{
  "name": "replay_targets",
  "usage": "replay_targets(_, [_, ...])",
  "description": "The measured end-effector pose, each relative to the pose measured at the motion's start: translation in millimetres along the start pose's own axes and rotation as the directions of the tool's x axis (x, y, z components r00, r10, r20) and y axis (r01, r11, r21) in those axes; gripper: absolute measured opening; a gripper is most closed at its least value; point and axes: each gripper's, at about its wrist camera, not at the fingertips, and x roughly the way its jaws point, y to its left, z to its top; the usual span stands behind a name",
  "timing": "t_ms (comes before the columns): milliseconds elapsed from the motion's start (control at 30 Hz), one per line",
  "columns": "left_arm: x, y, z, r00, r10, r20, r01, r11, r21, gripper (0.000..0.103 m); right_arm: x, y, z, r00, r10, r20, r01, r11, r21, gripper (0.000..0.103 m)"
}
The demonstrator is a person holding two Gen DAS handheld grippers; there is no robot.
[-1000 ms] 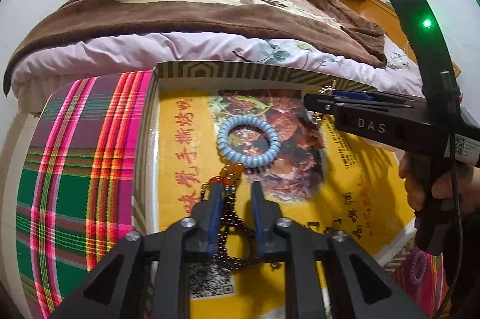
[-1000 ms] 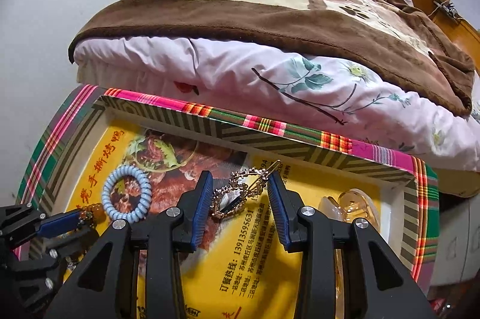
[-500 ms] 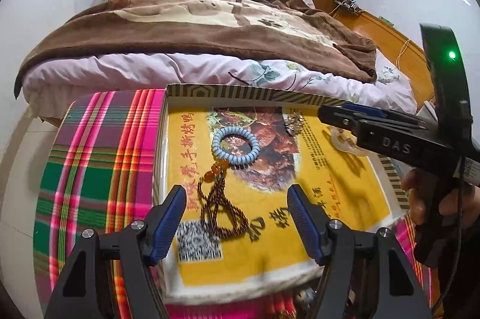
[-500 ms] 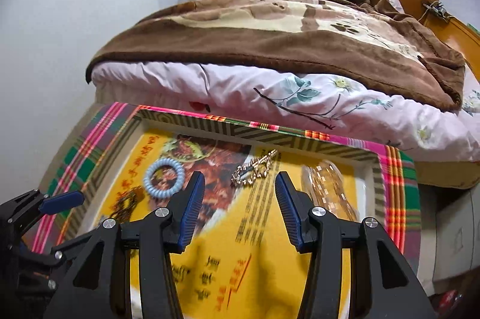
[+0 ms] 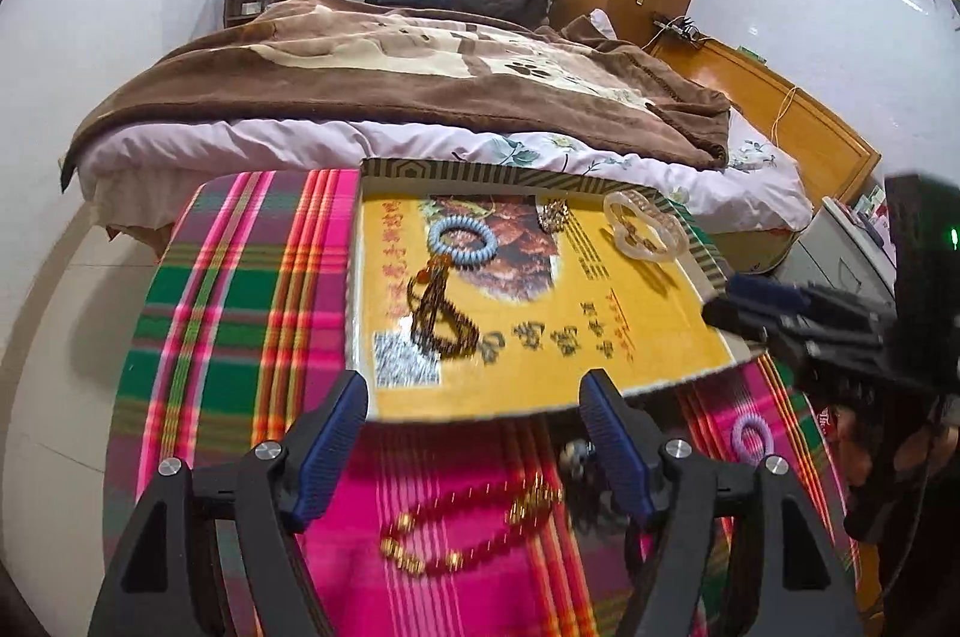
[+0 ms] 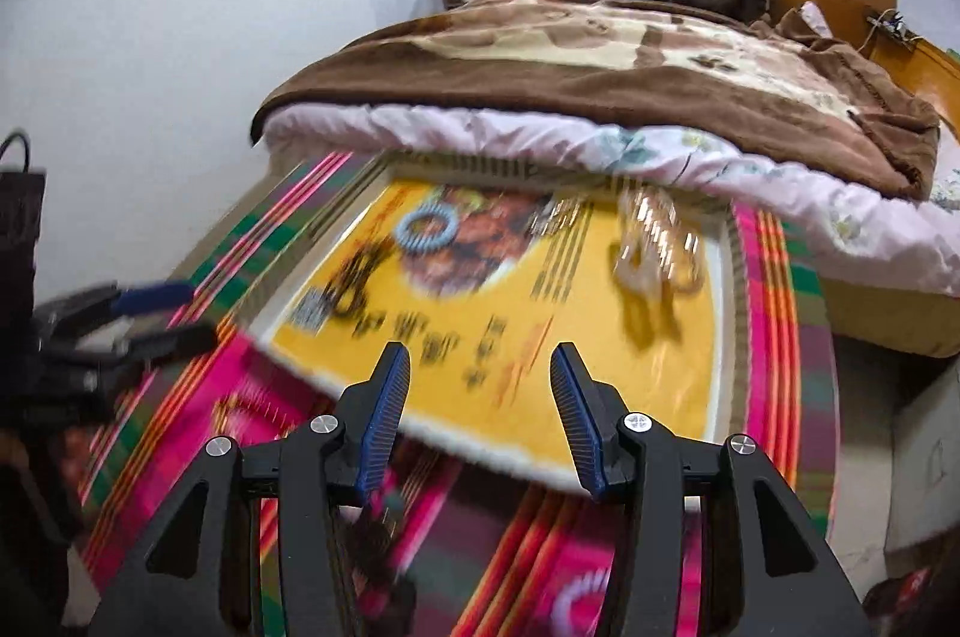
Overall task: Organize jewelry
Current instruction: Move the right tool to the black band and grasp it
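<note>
Both tools [image 5: 474, 433] [image 6: 480, 400] empty, jaws apart, left just widened; blue coil bracelet [image 5: 461, 241] on yellow tray [image 5: 630, 367].

A plaid cloth [image 5: 240, 289] in magenta, green, orange and yellow stripes covers the table. On it lies a box lid [image 5: 540, 337] with a yellow face, red lettering, a brown food photo and a black-and-white code square; its far rim is striped olive and cream. On the lid: a pale blue coil band [image 5: 462, 241], a dark brown bead strand [image 5: 441, 313] with orange beads, a gold-toned brooch [image 5: 553, 215] and a clear hair claw [image 5: 642, 229]. Near the table's front edge lie a red and gold bracelet [image 5: 474, 529] and a lilac coil band [image 5: 751, 434]. Both grippers are black with blue pads [image 5: 333, 442]. The bed wears a brown and cream blanket [image 5: 420, 79] over a pale pink floral sheet [image 5: 540, 145].
</note>
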Motion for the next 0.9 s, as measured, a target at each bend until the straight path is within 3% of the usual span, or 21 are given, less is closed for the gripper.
replay_targets(433, [-21.6,7.6,-50.0,1.0,-0.002,-0.02,0.002,0.999,-0.039,0.075,3.1,30.8,-81.1,0.992,0.057,-0.115,-0.071,0.991,-0.117,0.05])
replay_targets(667, [-21.4,16.6,-63.3,0.999,0.002,-0.04,-0.004,0.997,-0.072,0.075,17.5,50.5,-95.0,0.989,0.026,-0.145,-0.056,0.976,-0.209,0.05])
replay_targets(833, [-20.7,18.8,-67.6,0.999,0.01,-0.051,-0.014,0.997,-0.081,0.075,22.1,48.3,-97.7,0.99,0.023,-0.137,-0.046,0.985,-0.168,0.05])
replay_targets(867, [-19.8,18.4,-67.8,0.999,0.008,-0.053,-0.012,0.997,-0.08,0.075,21.6,48.8,-98.7,0.991,0.021,-0.131,-0.043,0.985,-0.164,0.048])
replay_targets(900, [-18.9,17.9,-68.1,0.998,0.007,-0.056,-0.012,0.997,-0.08,0.075,21.1,49.0,-99.7,0.992,0.015,-0.123,-0.036,0.986,-0.164,0.038])
